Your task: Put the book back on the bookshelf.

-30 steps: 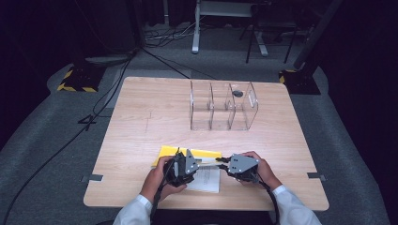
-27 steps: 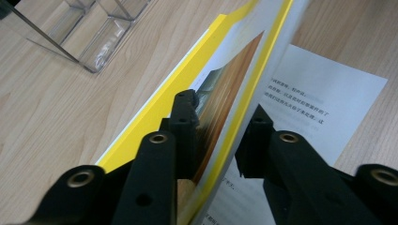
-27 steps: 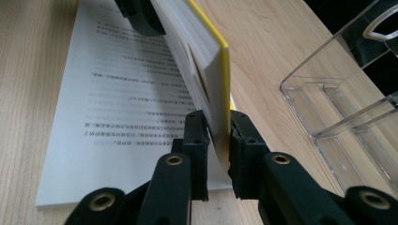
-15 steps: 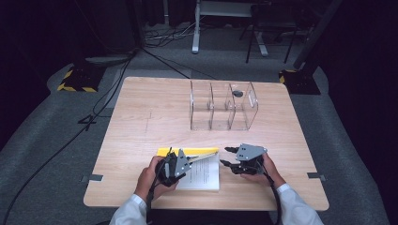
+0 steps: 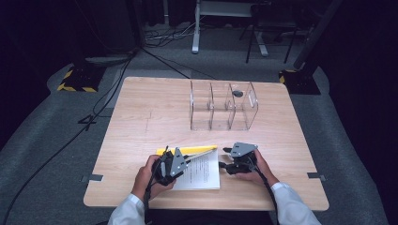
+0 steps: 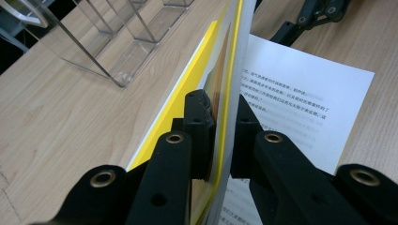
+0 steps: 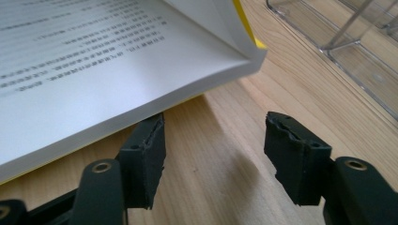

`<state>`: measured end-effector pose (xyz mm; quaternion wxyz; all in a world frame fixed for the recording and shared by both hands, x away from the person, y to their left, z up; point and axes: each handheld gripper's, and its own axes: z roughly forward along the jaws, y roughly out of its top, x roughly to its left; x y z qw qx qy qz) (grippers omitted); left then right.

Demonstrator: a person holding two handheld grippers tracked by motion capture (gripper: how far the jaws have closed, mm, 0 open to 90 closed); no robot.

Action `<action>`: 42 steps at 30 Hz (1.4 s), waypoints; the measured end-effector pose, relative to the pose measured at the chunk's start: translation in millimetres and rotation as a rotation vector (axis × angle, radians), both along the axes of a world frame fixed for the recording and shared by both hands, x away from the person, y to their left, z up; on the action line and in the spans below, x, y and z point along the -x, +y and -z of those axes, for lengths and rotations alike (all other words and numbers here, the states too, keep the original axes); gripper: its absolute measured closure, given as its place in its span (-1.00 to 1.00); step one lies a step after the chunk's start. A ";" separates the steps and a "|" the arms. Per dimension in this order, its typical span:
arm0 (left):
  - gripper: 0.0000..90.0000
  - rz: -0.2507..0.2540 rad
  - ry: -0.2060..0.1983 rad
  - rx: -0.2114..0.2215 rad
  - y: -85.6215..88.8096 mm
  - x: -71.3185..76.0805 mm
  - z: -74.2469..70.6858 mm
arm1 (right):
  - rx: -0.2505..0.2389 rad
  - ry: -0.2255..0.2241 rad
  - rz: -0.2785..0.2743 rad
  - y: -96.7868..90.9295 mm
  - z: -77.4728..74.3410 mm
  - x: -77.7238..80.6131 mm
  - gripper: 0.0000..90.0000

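My left gripper (image 5: pixel 174 164) has its jaws pinching the raised yellow cover (image 6: pixel 224 93) of the book (image 5: pixel 199 171). In the left gripper view the cover stands on edge between my two pads, which press on it from both sides. The book lies open on the counter (image 5: pixel 141 117), near its front edge, with a printed white page (image 6: pixel 300 89) facing up.

My right gripper (image 5: pixel 227 158) sits just beside the book's right edge. Its jaws have just been opening and now stand spread with nothing between them. In the right gripper view one pad (image 7: pixel 145 150) lies close under the overhanging page block; whether it touches I cannot tell. The other pad is apart over bare wood.

A clear divided organiser (image 5: pixel 223 105) stands farther back on the counter, well apart from the book, with a small dark object (image 5: pixel 237 93) in its right compartment.
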<state>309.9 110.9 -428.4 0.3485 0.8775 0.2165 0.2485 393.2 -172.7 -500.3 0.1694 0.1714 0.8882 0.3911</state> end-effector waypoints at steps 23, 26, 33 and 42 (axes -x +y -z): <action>0.73 0.019 0.011 0.145 20.4 17.4 0.5 | -0.270 -0.022 -0.076 -7.4 -38.9 12.8 -0.01; 0.71 0.022 0.019 0.152 20.7 22.5 6.0 | -0.287 -0.021 -0.095 -3.7 -43.7 16.1 -0.01; 0.70 0.035 0.021 0.128 10.2 26.0 19.6 | -0.244 0.001 -0.118 16.1 -42.0 23.3 -0.07; 0.68 0.105 0.046 0.221 -7.5 7.0 14.9 | -0.307 -0.027 -0.082 0.9 -57.6 25.7 -0.07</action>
